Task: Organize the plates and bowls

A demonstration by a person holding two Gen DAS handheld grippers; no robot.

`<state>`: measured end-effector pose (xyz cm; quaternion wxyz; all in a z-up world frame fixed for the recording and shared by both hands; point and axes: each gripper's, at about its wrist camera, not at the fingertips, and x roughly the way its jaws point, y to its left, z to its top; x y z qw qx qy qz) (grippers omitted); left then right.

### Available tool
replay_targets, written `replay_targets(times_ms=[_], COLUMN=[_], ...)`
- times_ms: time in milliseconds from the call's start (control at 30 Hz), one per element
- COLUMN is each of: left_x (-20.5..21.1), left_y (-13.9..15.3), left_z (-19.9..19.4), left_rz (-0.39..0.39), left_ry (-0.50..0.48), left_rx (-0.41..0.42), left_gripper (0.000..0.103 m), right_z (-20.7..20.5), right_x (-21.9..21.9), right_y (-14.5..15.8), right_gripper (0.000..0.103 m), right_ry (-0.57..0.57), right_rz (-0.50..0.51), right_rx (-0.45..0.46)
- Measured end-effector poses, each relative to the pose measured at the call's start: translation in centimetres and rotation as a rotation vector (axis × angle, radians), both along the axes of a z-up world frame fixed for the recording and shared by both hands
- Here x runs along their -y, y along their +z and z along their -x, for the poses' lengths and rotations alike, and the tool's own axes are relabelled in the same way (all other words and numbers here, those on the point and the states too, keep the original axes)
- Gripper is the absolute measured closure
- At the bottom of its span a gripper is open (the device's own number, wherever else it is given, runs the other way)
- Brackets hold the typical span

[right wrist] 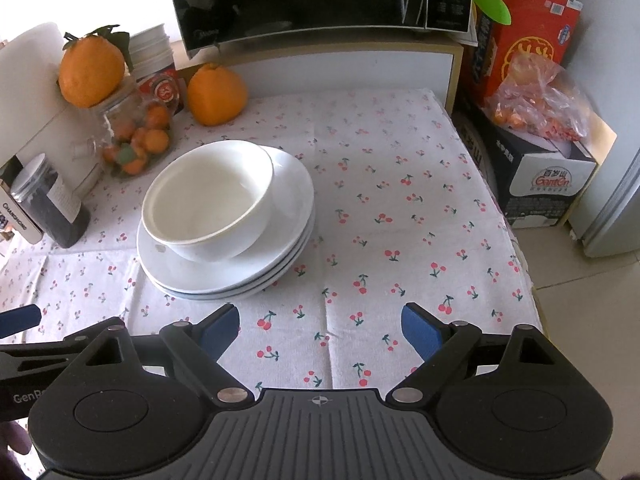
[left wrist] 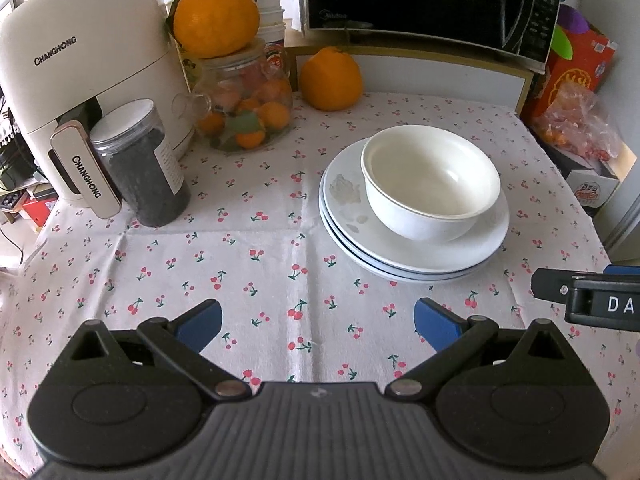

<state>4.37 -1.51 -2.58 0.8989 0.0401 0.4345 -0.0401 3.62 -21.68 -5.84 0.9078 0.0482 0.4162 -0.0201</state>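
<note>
A white bowl (left wrist: 430, 182) sits on a stack of white plates (left wrist: 412, 256) on the cherry-print tablecloth. In the right wrist view the bowl (right wrist: 208, 200) and the plates (right wrist: 240, 276) lie ahead to the left. My left gripper (left wrist: 318, 322) is open and empty, hovering over bare cloth short of the plates and to their left. My right gripper (right wrist: 320, 330) is open and empty, over bare cloth just in front of the plates and to their right. The right gripper's body shows at the right edge of the left wrist view (left wrist: 592, 298).
A white Changhong appliance (left wrist: 80, 92), a dark jar (left wrist: 140, 164), a glass jar of small oranges (left wrist: 248, 104) with a large orange (left wrist: 216, 16) on top, and another orange (left wrist: 330, 78) stand at the back left. A microwave (left wrist: 432, 0) stands behind. Boxes (right wrist: 532, 120) lie beyond the table's right edge.
</note>
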Motion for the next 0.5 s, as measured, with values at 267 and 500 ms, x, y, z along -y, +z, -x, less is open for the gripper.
replay_targets(times_ms=[267, 500], left_x=[-0.07, -0.1], left_y=[-0.01, -0.07], left_z=[-0.17, -0.14], left_rz=[-0.001, 0.002], left_ry=[0.006, 0.001], left_rx=[-0.008, -0.016], left_gripper=[0.0, 0.0], right_z=[-0.07, -0.15], right_x=[0.02, -0.06], right_y=[-0.08, -0.17], right_gripper=[0.013, 0.013], right_ry=[-0.002, -0.001], right_rz=[-0.001, 0.004], right_rx=[-0.005, -0.011])
